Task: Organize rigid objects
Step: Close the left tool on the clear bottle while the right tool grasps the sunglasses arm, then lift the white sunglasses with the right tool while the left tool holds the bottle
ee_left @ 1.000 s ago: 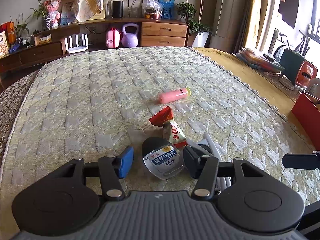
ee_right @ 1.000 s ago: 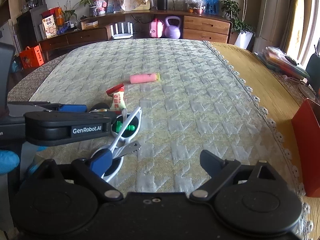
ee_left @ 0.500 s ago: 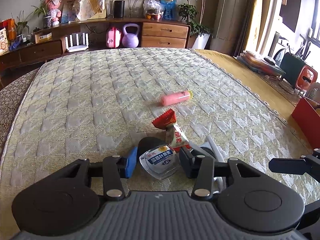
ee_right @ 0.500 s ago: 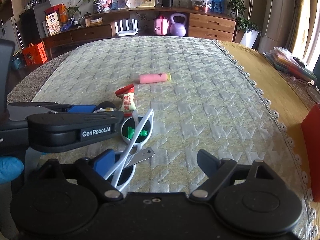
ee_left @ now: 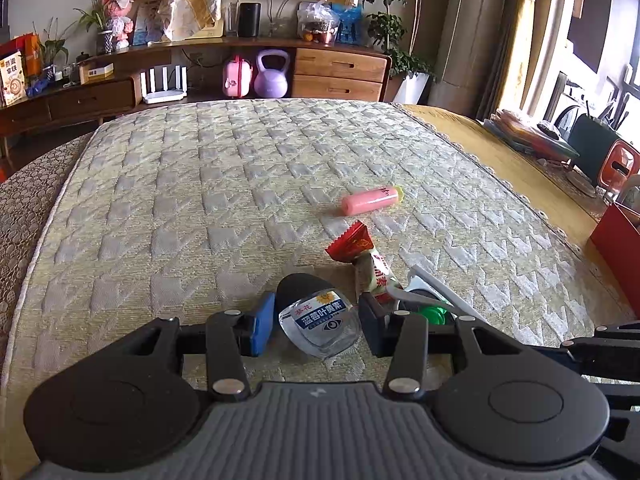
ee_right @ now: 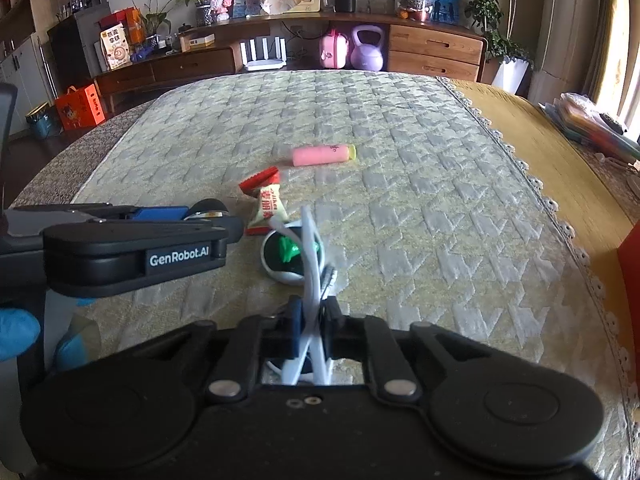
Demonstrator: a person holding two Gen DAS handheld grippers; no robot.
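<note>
Sunglasses (ee_right: 311, 280) were clamped by your right gripper (ee_right: 311, 322), which had closed within the second; your left gripper (ee_left: 316, 326), narrowed, bracketed the bottle (ee_left: 320, 324) near the bed's (ee_left: 200, 200) front edge, contact unclear.

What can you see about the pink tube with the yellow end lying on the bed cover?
The pink tube with the yellow end is a smooth, plastic-looking cylinder with small dark writing near its yellow tip. It lies flat on its side on the quilted cover, alone, beyond the red candy wrapper. Nothing touches it except the cover, and neither gripper is near it.
</note>
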